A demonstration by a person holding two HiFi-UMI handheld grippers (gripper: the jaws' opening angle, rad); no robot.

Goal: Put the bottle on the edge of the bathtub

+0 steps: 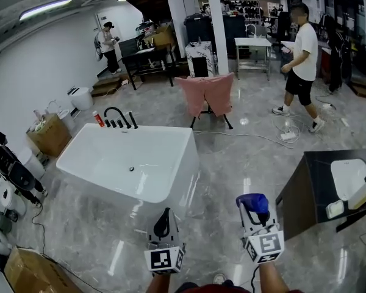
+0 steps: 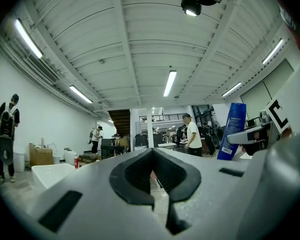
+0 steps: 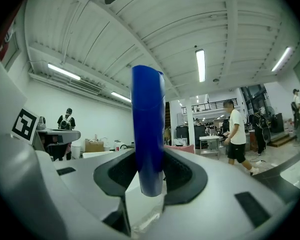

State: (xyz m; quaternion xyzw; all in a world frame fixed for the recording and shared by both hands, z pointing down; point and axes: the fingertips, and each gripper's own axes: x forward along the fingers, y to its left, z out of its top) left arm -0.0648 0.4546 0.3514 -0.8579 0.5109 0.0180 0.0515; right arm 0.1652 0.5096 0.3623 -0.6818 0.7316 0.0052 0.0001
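**Carrying stage: bottle in the right tool, bathtub not yet reached**

**Bottle** (image 3: 148, 129): Blue, tall and slim. It stands roughly upright between the jaws of the right tool, with most of its length rising clear above them. It is off every surface and is carried over the floor.

**Right tool** (image 1: 256, 220): The jaws are clamped on the lower part of the bottle, one pad on each side. The grip looks square, with no visible lean.

**Left tool** (image 1: 164, 221): The jaws are together with nothing between them. It is held just to the left of the right tool, at about the same reach.

**Bathtub** (image 1: 182, 163): White and freestanding. It lies ahead and to the left of the right tool, well apart from it, and is closer to the left tool. A black faucet (image 1: 118, 117) stands on the rim at the end farthest from both tools.

**Step in hand:** By judgement, this is transport. The bottle is already gripped and setting it down has not begun.

**Next move calls for:**
- Carry the bottle forward and left until it hangs over the tub's edge.
- Keep it upright on the way.
- Lower it until its base sits flat on the rim.
- Only then let the jaws part.

The side rim looks narrow, so the base likely needs centring to keep the bottle from tipping into the tub or onto the floor. The faucet end appears broader and may be the steadier spot.
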